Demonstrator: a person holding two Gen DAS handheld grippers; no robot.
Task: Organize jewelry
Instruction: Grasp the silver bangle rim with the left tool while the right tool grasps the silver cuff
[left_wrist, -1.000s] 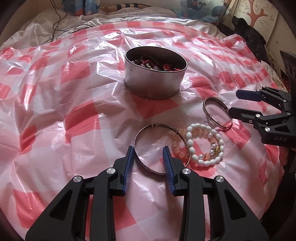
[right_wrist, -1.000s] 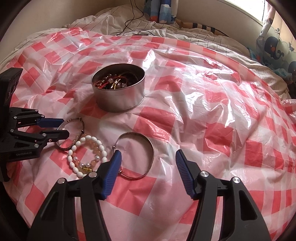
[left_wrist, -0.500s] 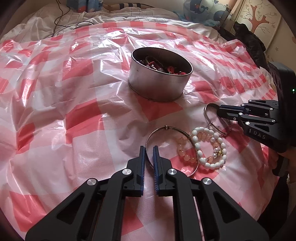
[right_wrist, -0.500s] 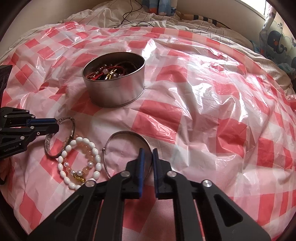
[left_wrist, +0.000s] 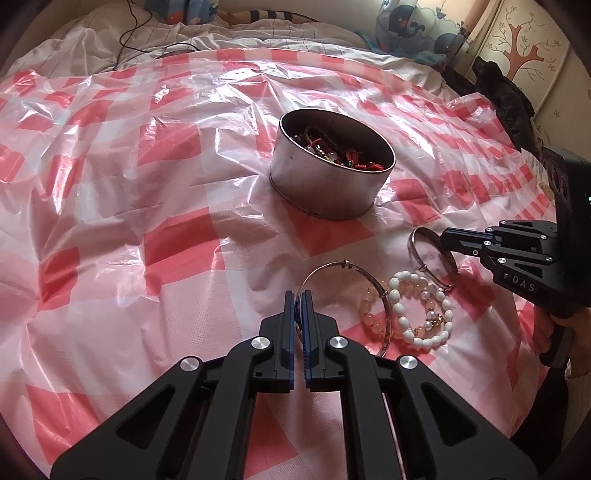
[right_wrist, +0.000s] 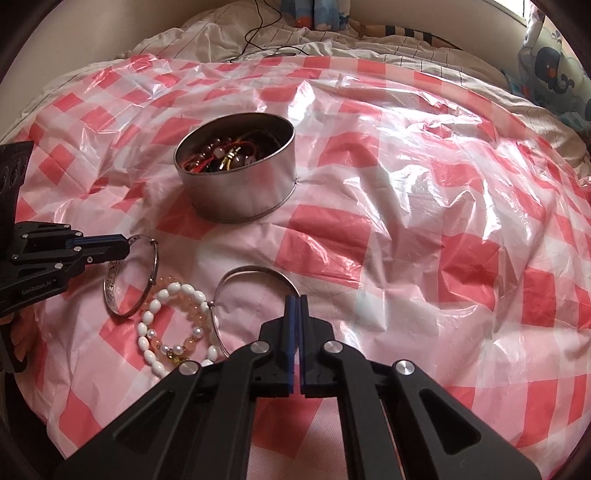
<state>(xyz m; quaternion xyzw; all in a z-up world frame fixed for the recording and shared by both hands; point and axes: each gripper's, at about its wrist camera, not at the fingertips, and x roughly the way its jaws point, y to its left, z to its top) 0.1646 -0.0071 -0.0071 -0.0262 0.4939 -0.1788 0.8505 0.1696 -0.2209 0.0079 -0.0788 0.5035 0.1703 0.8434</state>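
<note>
Two bangles, one in each of my grippers: my left gripper is clamped on the near rim of the thin silver bangle, my right gripper closed on the wire bangle; gripping the rims should let me lift each clear into the round tin, already holding beaded pieces; the white bead bracelet lies touching both bangles, so it may drag; crinkled checked plastic sheet underneath.
</note>
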